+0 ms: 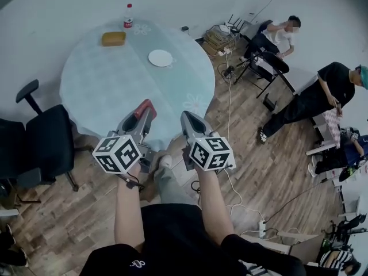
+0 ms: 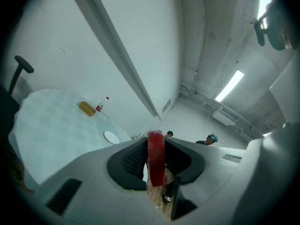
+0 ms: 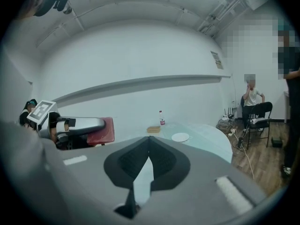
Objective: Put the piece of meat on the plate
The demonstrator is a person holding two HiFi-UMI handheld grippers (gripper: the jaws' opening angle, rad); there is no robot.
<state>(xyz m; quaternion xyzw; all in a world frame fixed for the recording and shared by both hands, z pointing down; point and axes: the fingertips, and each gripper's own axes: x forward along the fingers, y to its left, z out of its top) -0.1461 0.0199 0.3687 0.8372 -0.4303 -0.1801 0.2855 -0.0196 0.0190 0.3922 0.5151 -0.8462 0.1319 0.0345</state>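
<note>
— Left gripper (image 1: 147,109) holding anything?
— I'm pinching the flat red piece of meat (image 2: 155,158) in it; my right gripper (image 1: 187,117) is hanging closed, empty. The round white plate (image 1: 160,58) is lying well ahead.

I see the red piece of meat (image 2: 155,162) clamped in the left gripper (image 2: 156,138); the white plate (image 1: 160,58) lies on the table (image 1: 98,79).
</note>
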